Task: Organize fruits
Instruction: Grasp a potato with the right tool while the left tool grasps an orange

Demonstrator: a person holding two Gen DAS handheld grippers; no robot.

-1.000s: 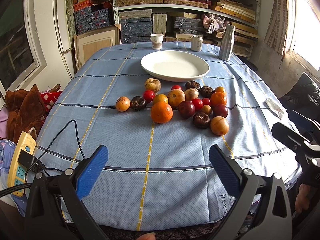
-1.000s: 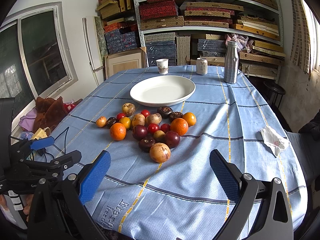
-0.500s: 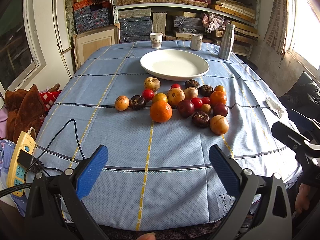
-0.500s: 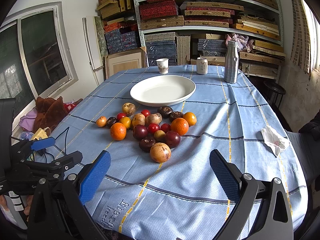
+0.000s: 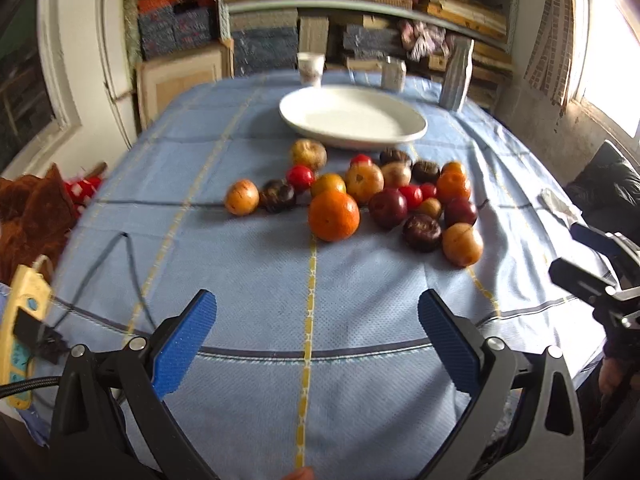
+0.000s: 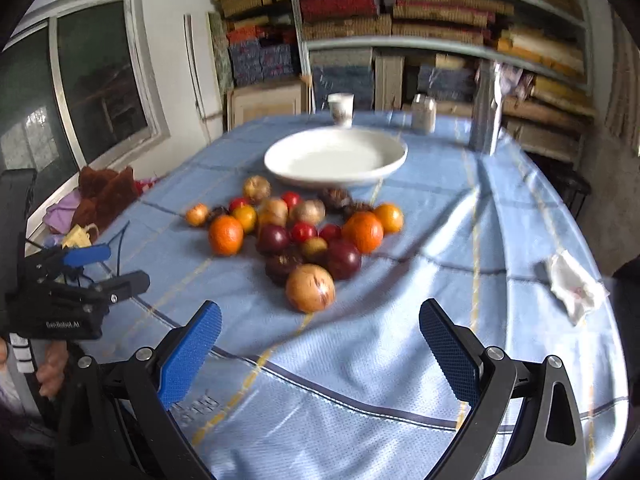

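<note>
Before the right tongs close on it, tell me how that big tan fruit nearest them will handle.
The big tan fruit is round and sits alone on the flat tablecloth, so a nudge would probably roll it. Its skin looks smooth, so it may slip between the pads. It looks firm, likely stiff rather than squashy.

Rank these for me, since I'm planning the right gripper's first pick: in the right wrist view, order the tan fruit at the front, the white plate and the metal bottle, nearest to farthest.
1. Tan fruit, front of the pile.
2. White plate, behind the pile.
3. Metal bottle, far right of the table.
</note>
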